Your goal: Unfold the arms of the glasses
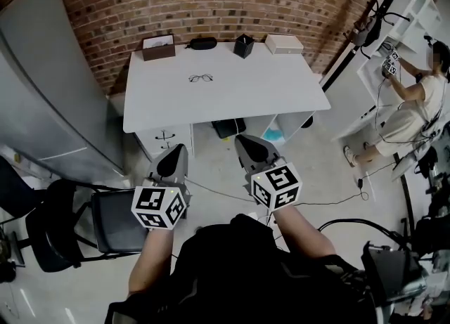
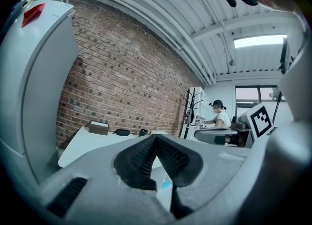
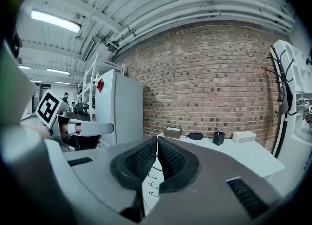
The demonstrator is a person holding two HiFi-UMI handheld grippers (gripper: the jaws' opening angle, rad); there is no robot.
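Observation:
A pair of thin-framed glasses [image 1: 201, 77] lies on the white table [image 1: 225, 94], left of its middle, arms folded as far as I can tell. My left gripper [image 1: 174, 152] and right gripper [image 1: 247, 143] hang side by side over the floor, well short of the table's near edge. Both are shut with nothing between the pads: the left gripper [image 2: 156, 137] and the right gripper [image 3: 157, 138] each show jaws pressed together. The glasses are too small to make out in either gripper view.
Along the table's far edge stand a brown box [image 1: 158, 47], a black glasses case [image 1: 202, 43], a black pen cup [image 1: 243, 46] and a white box [image 1: 284, 43]. A grey cabinet [image 1: 49, 91] rises at left, a black chair [image 1: 105, 221] sits near me, a person [image 1: 415, 101] works at right.

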